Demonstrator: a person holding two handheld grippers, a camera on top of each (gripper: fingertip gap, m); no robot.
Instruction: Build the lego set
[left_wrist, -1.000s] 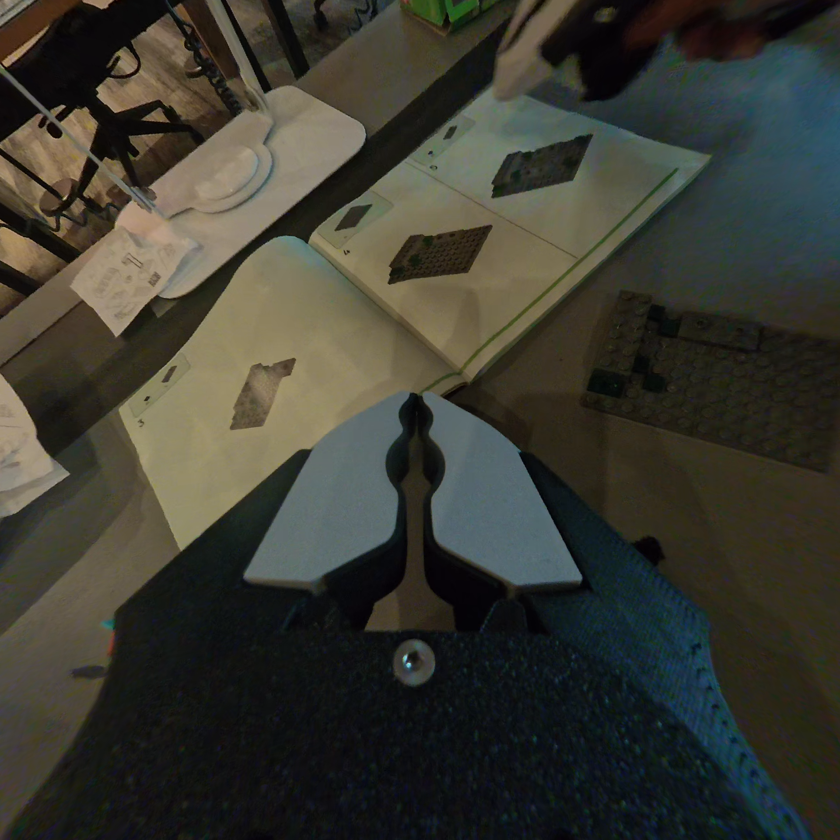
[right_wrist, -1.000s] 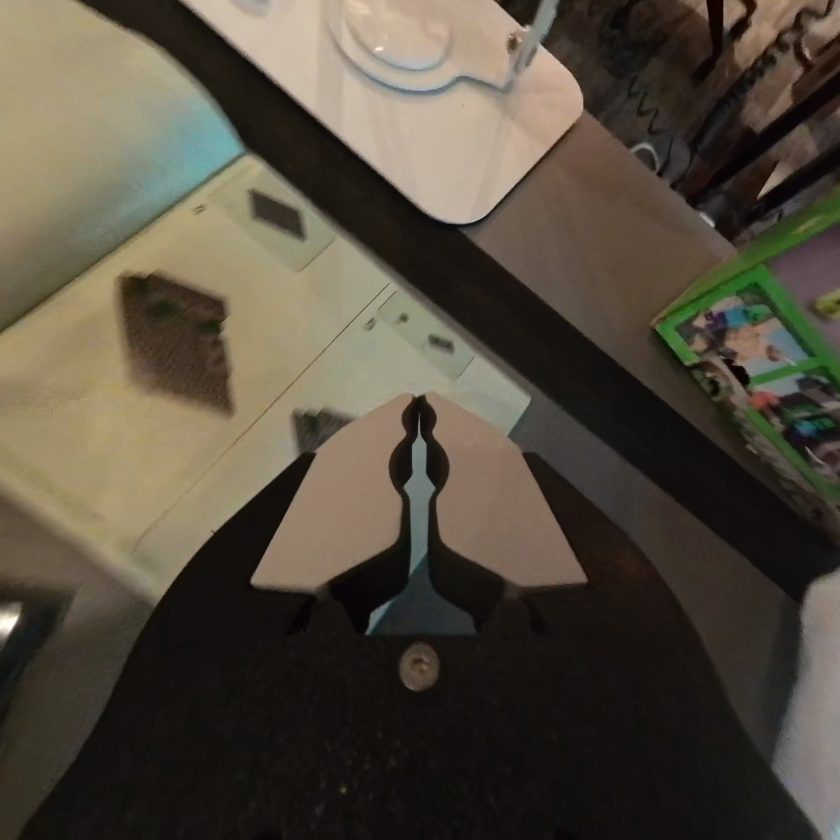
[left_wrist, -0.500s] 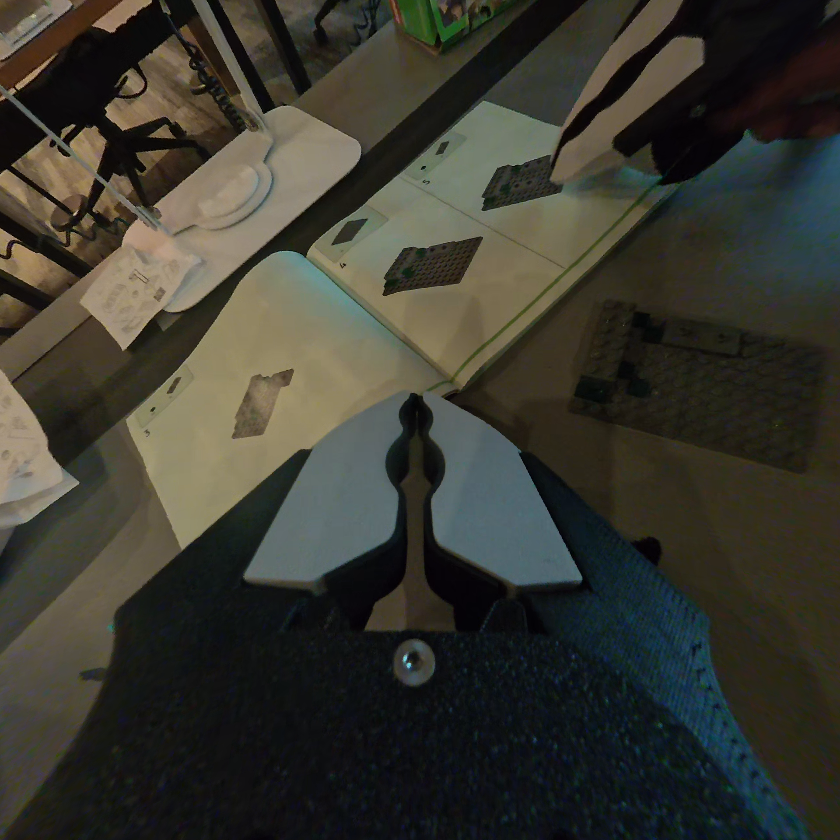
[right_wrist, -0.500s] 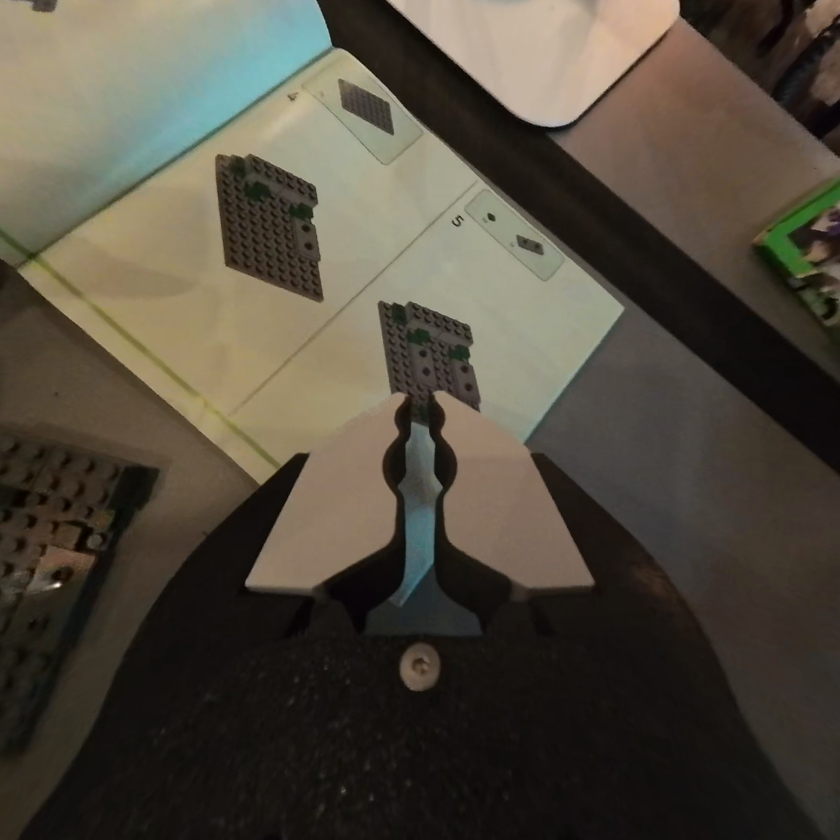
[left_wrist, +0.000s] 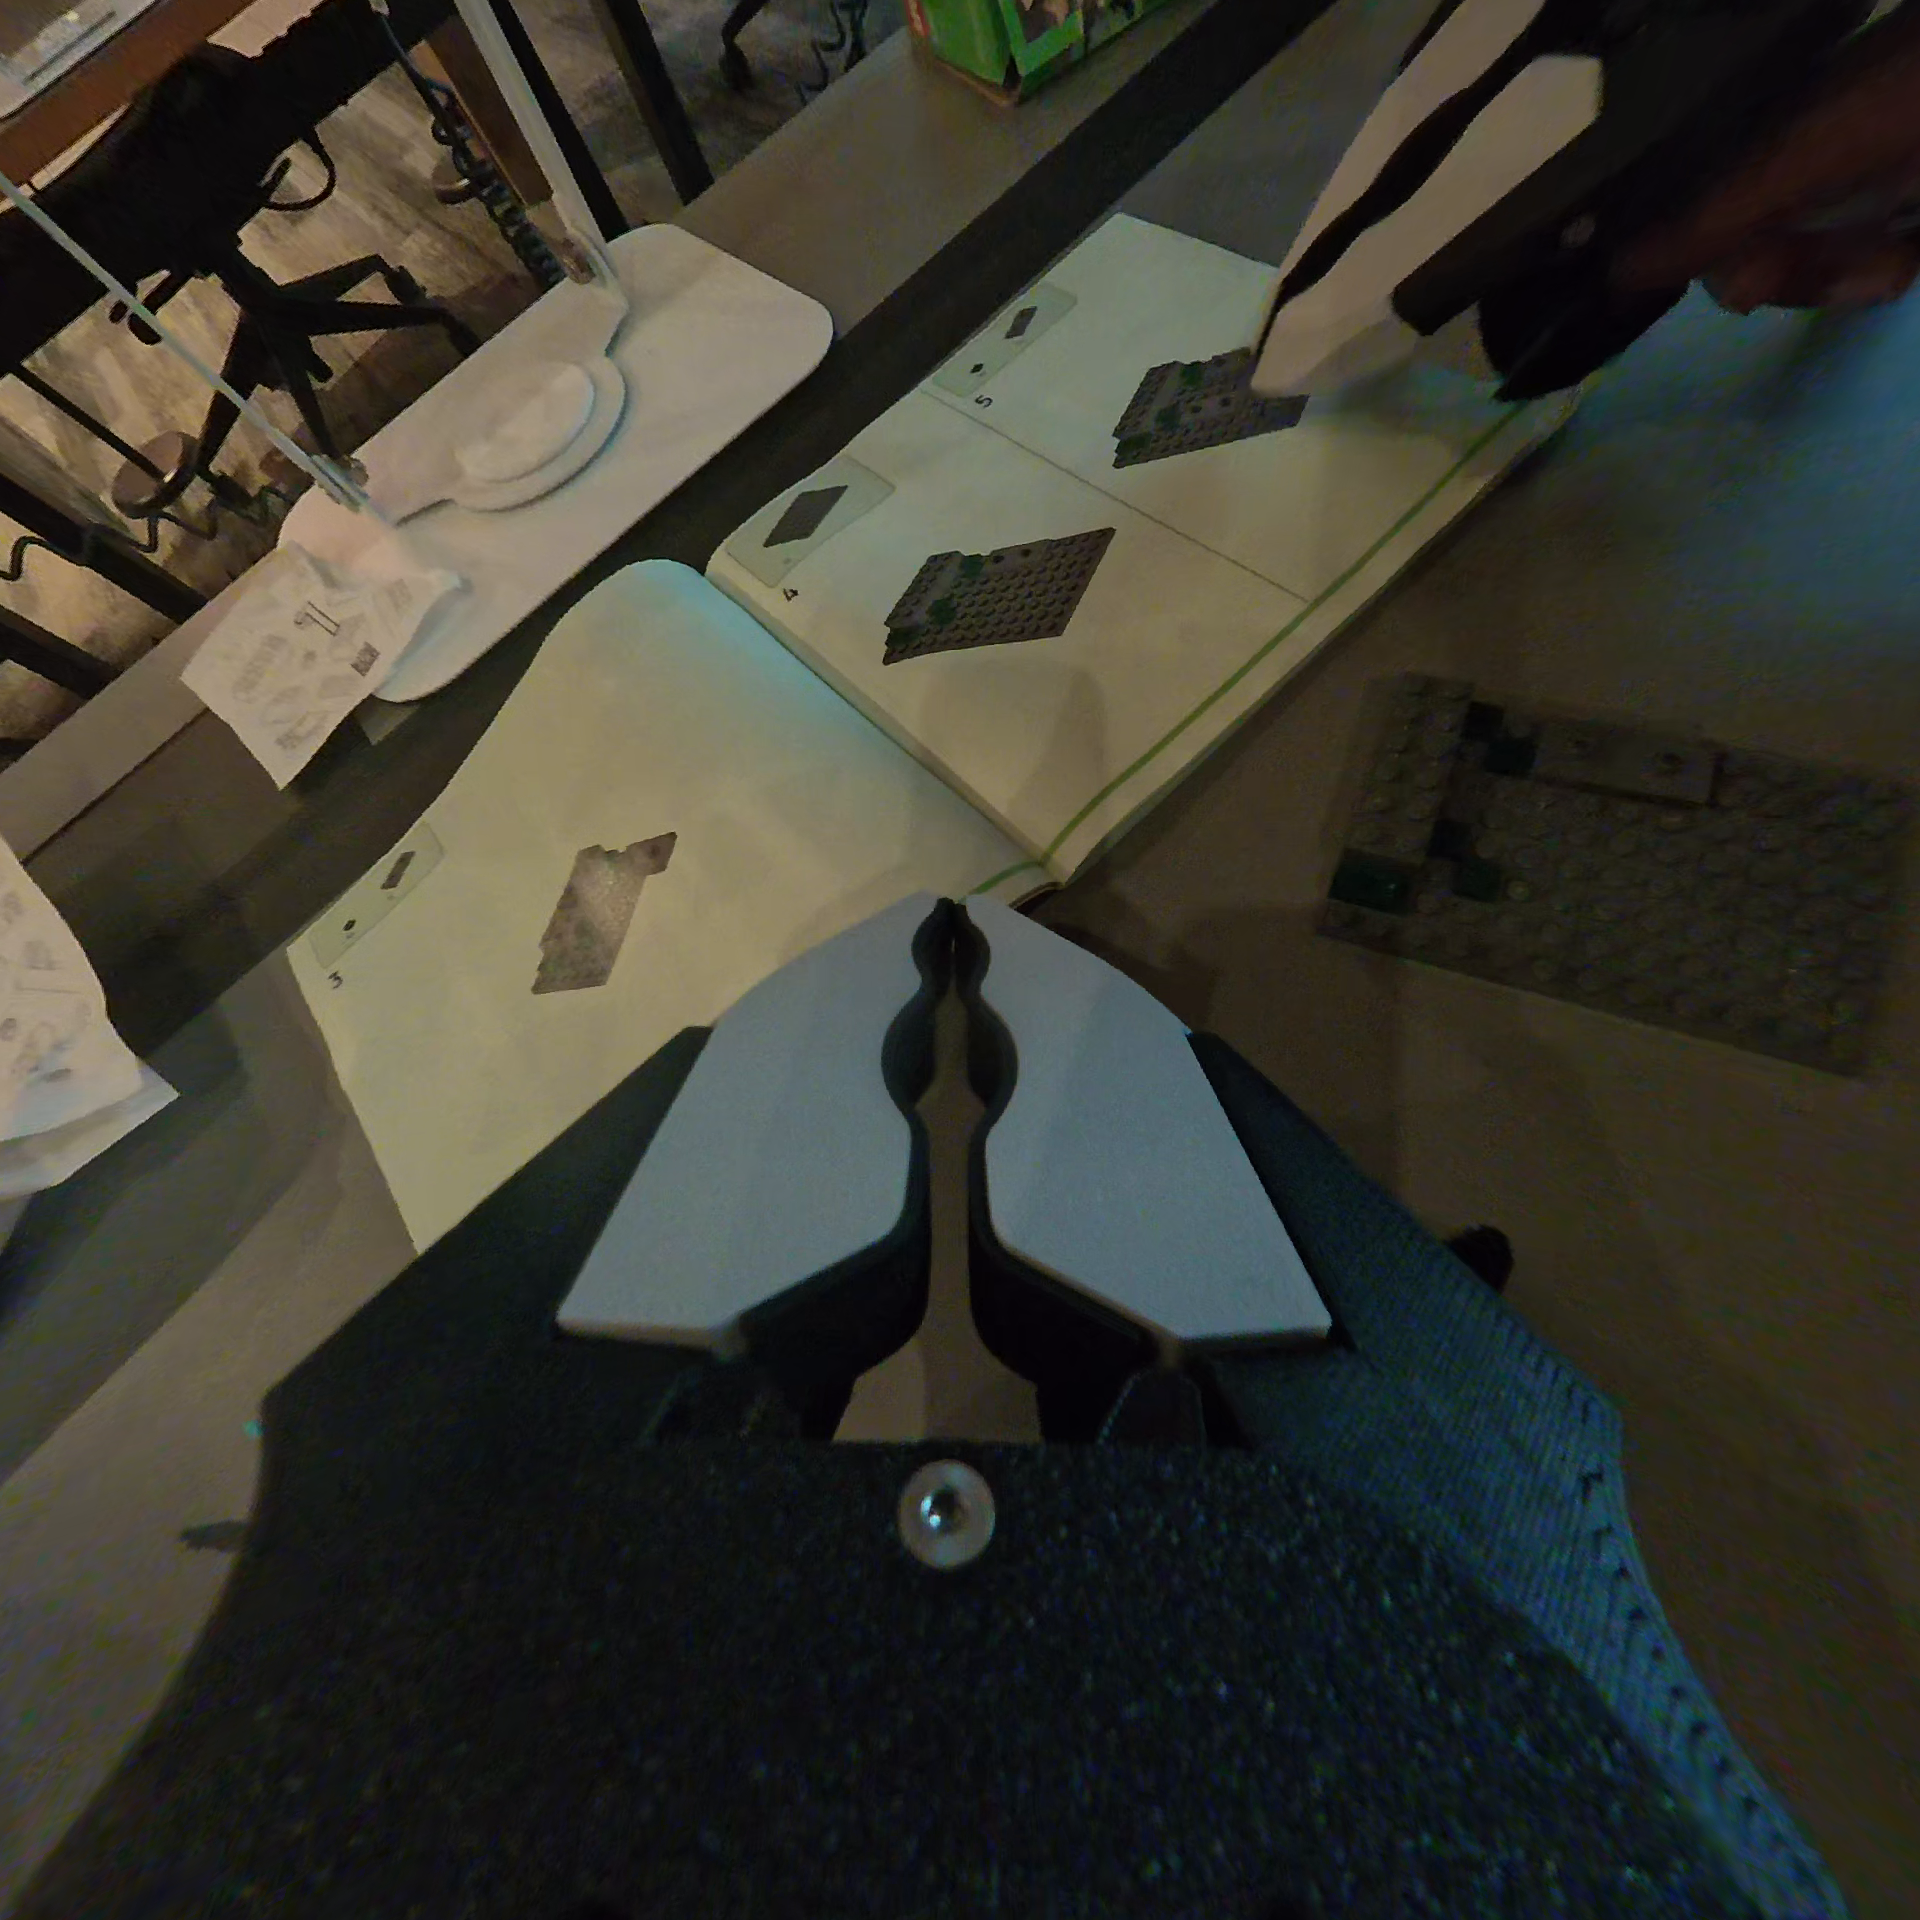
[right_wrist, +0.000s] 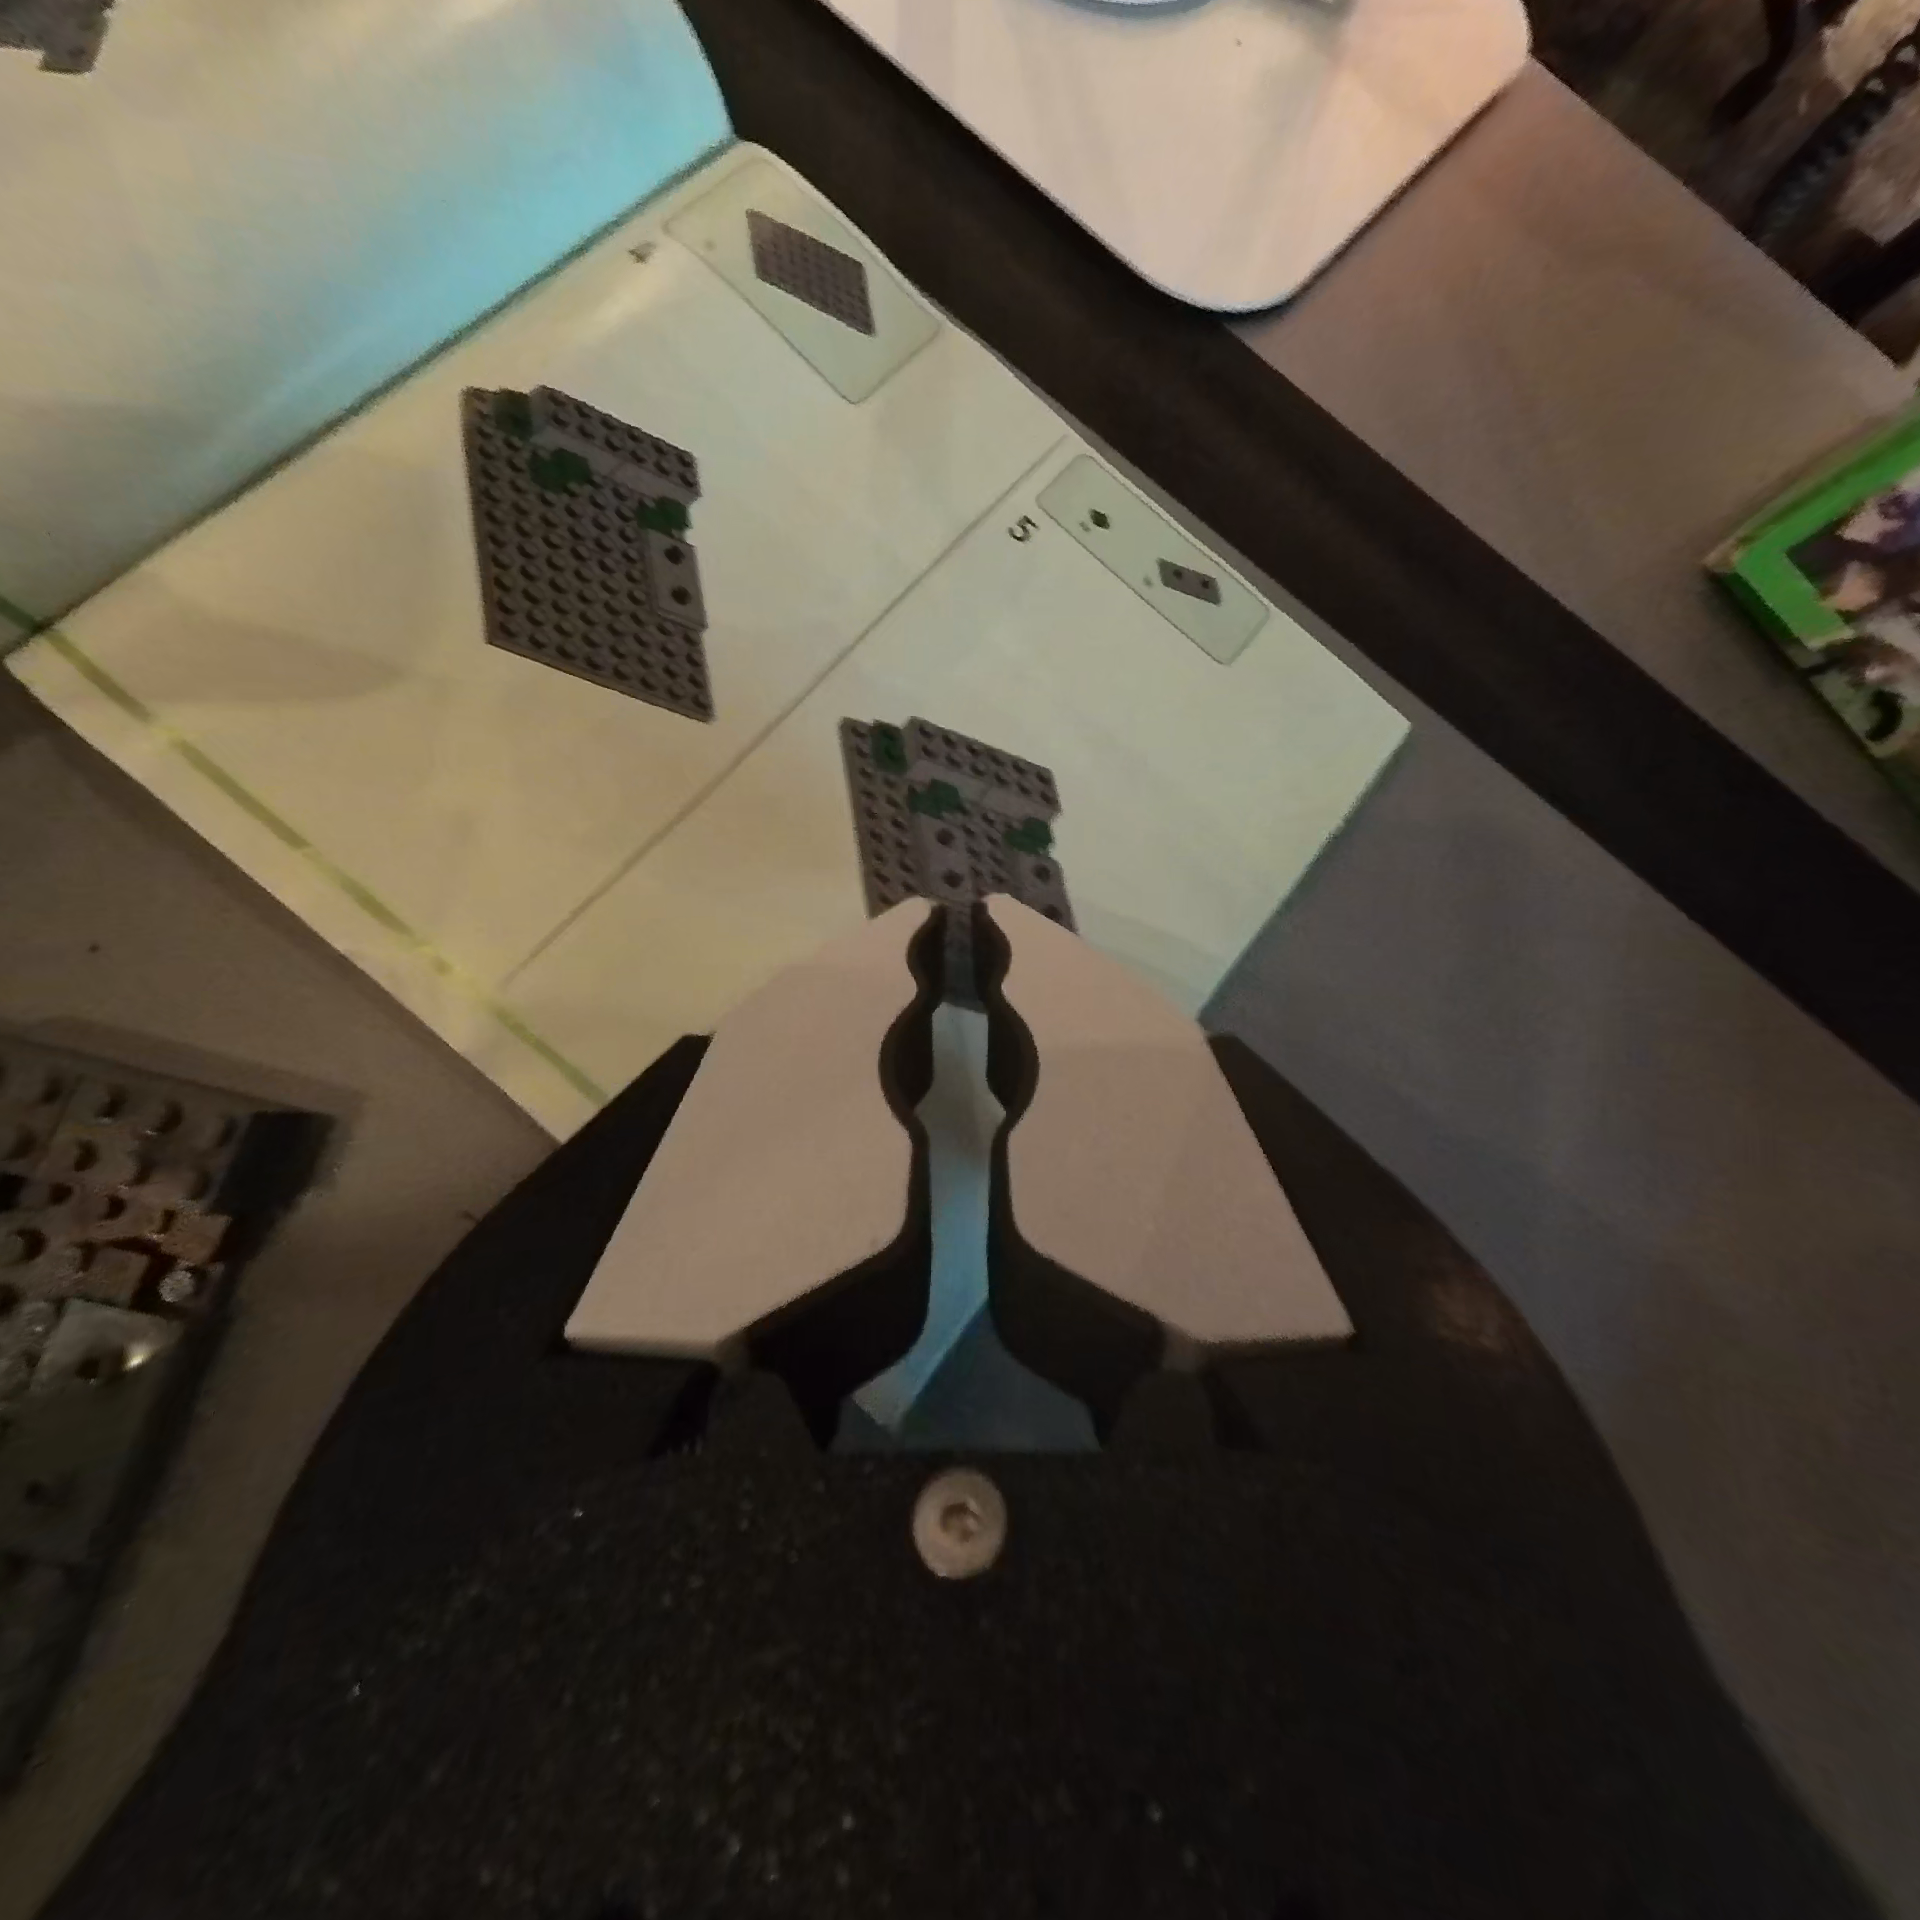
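Observation:
An open instruction booklet (left_wrist: 1039, 707) lies on the table and also shows in the right wrist view (right_wrist: 644, 810). A grey baseplate (left_wrist: 1662, 914) with a few dark green and grey pieces on its near-left corner lies to the booklet's right; its edge shows in the right wrist view (right_wrist: 94, 1247). My left gripper (left_wrist: 950, 914) is shut and empty, hovering over the booklet's near corner. My right gripper (right_wrist: 958, 912) is empty and shut but for a narrow slit at the tips, which point down at the build picture on the far page. It shows in the left wrist view (left_wrist: 1273, 358).
A white lamp base (left_wrist: 623, 416) stands beyond the booklet, across a dark gap between tables; it also shows in the right wrist view (right_wrist: 1247, 135). A green box (left_wrist: 1029, 42) sits farther back (right_wrist: 1839, 582). Loose printed sheets (left_wrist: 301, 644) lie at the left. The grippers' ends are close to 20 cm from one another.
My right gripper has come down and back from the far table edge to the booklet's far page, and its tips have parted slightly. My left gripper has barely moved and stays shut.

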